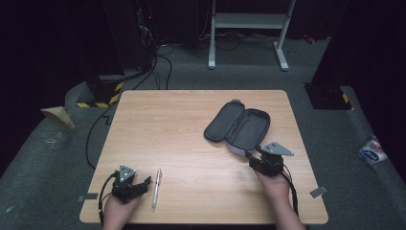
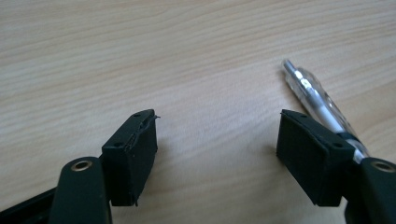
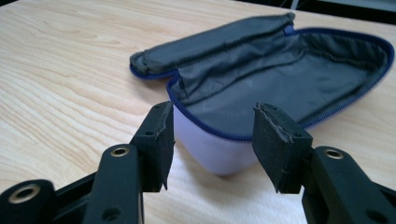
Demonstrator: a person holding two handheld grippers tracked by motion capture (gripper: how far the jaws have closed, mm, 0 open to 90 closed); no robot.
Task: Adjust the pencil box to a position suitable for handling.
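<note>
Both forearms entered from the near edge of the table (image 1: 191, 124). Left gripper (image 1: 143, 183) rested low at the near-left corner, jaws apart, nothing between them; the pen (image 1: 156, 188) lay just beside its right jaw, running away from the near edge. In the left gripper view the pen (image 2: 314, 100) passed behind that jaw, outside the gap. Right gripper (image 3: 212, 140) sat at the near end of the open pencil case (image 3: 280, 79), jaws apart on either side of its pale rounded end, pads not pressing. Case (image 1: 238, 127) lay unzipped on the table's right half, dark lining up.
</note>
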